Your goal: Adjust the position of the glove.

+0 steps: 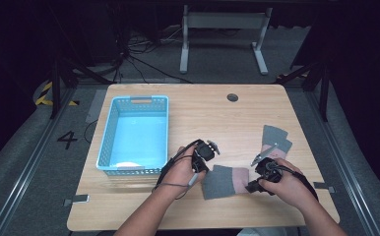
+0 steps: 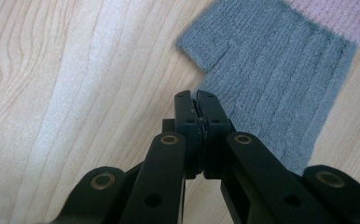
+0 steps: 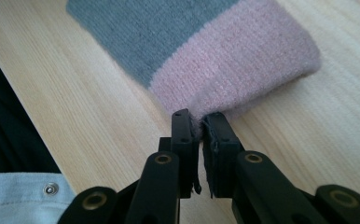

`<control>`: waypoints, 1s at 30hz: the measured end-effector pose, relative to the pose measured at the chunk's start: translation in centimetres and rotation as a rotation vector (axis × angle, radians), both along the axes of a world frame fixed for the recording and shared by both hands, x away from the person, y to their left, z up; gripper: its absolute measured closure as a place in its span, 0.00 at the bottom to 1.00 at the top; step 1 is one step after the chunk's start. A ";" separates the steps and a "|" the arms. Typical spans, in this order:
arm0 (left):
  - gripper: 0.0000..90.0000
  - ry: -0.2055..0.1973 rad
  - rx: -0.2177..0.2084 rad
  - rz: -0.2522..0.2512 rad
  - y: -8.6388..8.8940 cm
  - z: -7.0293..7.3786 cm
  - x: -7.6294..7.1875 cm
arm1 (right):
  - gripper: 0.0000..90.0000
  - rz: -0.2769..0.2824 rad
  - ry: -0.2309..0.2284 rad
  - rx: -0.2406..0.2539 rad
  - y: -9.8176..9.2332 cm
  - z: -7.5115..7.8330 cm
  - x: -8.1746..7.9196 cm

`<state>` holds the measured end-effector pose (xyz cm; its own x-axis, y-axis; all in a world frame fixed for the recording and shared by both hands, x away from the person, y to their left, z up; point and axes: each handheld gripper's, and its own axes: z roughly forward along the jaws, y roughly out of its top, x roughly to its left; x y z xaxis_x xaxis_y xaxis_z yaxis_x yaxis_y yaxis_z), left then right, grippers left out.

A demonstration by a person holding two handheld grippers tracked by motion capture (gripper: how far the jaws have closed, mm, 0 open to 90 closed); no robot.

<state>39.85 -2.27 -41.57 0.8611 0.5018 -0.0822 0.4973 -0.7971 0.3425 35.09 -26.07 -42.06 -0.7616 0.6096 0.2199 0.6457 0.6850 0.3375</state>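
Nearest the person's edge of the worktop (image 1: 129, 206), a grey sock with a pink band (image 1: 226, 181) lies flat between the two hands. Left claw (image 2: 196, 96): jaws clenched tight on the sock's grey edge, a thin bit of knit pinched between the tips. Right claw (image 3: 200, 119): jaws nearly closed, nipping the rim of the pink end, which bulges up slightly at the pinch.

Farther right, beyond the right hand, a second grey sock (image 1: 275, 137) rests on the wood, untouched and well apart from the first.

Farther left, the light blue basket (image 1: 108, 142) stands with a pale item low in its near end; what it is, cannot tell.

Judgement: early-to-middle stage. Sock is gripped at both ends, not yet lifted, folded or moved; the other sock and any transfer to the basket remain.
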 end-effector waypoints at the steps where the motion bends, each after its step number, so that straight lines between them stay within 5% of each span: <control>1: 0.98 -0.001 0.002 -0.005 0.1 -0.1 0.1 | 0.92 0.008 0.009 -0.004 0.0 -0.2 0.0; 9: 0.90 0.012 -0.027 0.012 0.6 0.0 0.2 | 0.84 0.007 0.020 -0.002 -0.1 -0.2 0.0; 30: 0.74 0.009 -0.141 0.032 3.2 3.8 -0.9 | 0.77 -0.109 -0.156 0.072 -3.2 2.5 0.6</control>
<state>38.97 0.97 -37.79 0.8437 0.5121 -0.1612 0.5253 -0.7253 0.4451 35.71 -29.22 -39.52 -0.7201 0.6772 0.1509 0.6509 0.5841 0.4849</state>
